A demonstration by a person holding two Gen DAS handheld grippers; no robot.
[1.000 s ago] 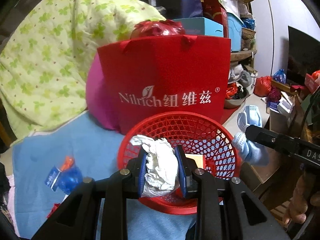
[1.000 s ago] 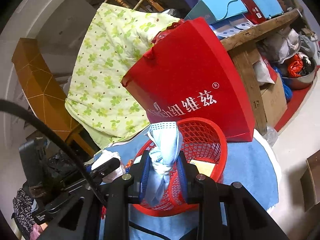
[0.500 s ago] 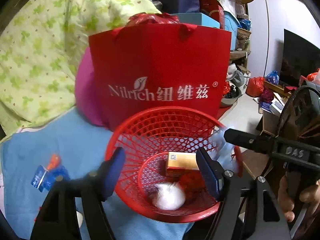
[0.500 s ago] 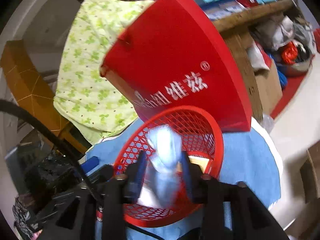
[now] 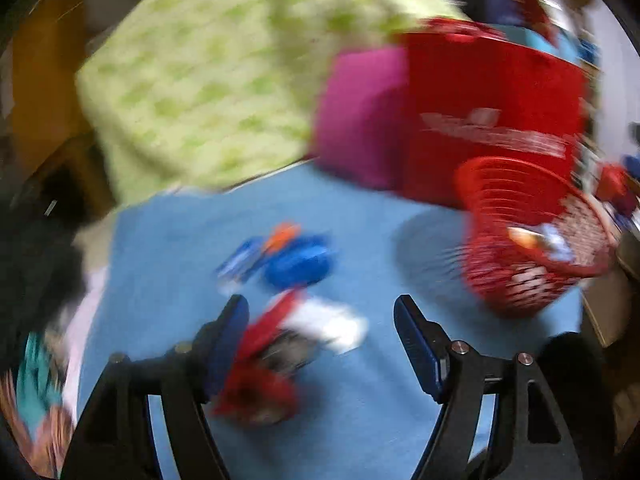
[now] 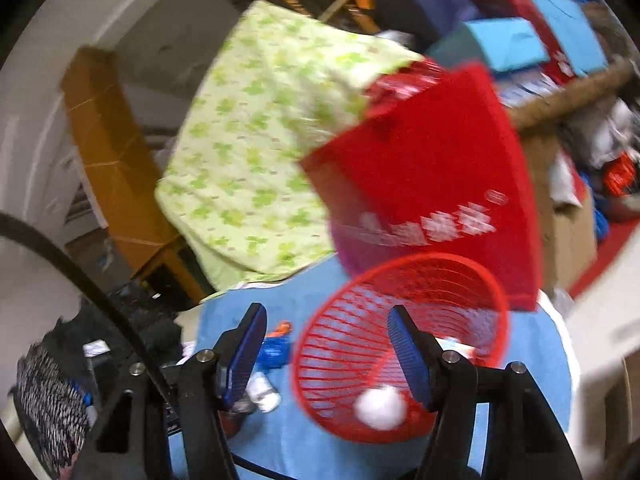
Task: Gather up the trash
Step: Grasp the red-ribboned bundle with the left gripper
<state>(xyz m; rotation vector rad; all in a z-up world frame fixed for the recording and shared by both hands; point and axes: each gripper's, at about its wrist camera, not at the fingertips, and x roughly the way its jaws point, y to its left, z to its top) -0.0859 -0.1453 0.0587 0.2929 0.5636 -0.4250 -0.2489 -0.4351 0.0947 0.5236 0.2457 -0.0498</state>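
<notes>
The left wrist view is motion-blurred. My left gripper hangs over the blue cloth with its jaws opening, not pressing on anything. Below and between them lie a red wrapper and a white scrap. A blue wrapper with an orange bit lies just beyond. The red mesh basket stands to the right. My right gripper is open and empty in front of the basket, which holds a white paper wad. The blue wrapper shows left of the basket.
A tall red paper bag with white lettering stands behind the basket, with a magenta bag beside it. A green-patterned quilt is draped at the back left. Boxes and clutter fill the right side. Dark cloth lies at the left edge.
Both grippers opened: the white wad fell from the left and the blue mask from the right into the basket. The left gripper then swung left over the wrappers on the cloth.
</notes>
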